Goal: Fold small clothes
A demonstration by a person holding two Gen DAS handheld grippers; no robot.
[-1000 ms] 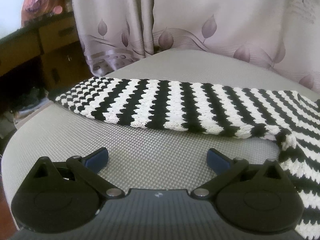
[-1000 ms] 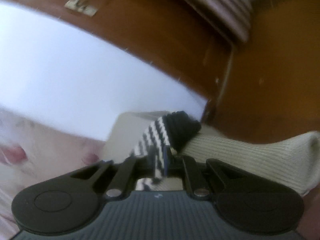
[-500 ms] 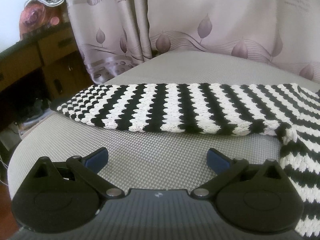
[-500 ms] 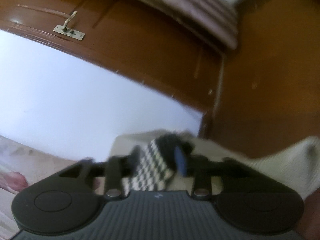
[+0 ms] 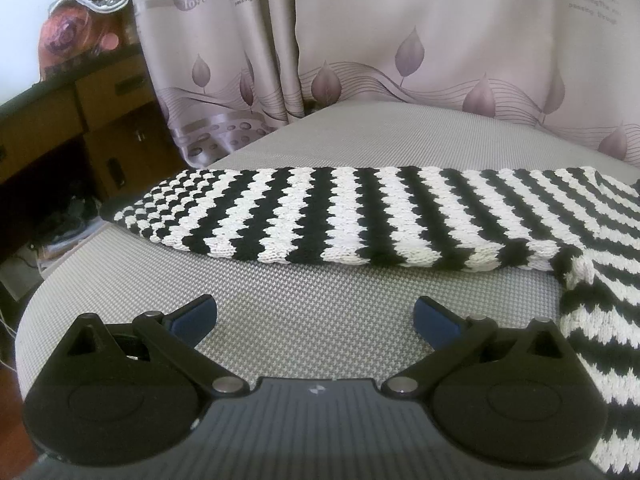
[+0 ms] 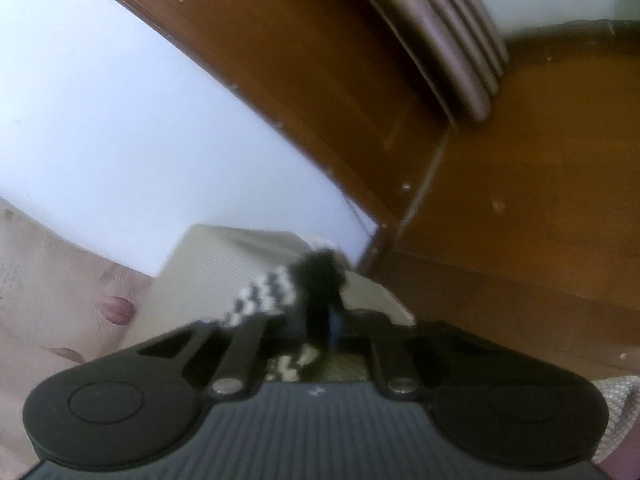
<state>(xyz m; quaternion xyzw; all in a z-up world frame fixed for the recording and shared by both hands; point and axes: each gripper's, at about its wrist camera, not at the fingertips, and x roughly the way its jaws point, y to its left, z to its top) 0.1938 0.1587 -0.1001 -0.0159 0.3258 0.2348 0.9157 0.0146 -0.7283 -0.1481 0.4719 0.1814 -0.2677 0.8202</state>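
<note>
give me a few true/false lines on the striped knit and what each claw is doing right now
1. The left claw is open and holds nothing. True.
2. The striped knit is red and blue. False: it is black and white.
3. The right claw is shut on a bunched bit of the knit. True.
4. The left claw's fingers touch the knit's near edge. False: bare grey cushion shows between them and the edge.
5. A curtain with a leaf print hangs behind the cushion. True.
</note>
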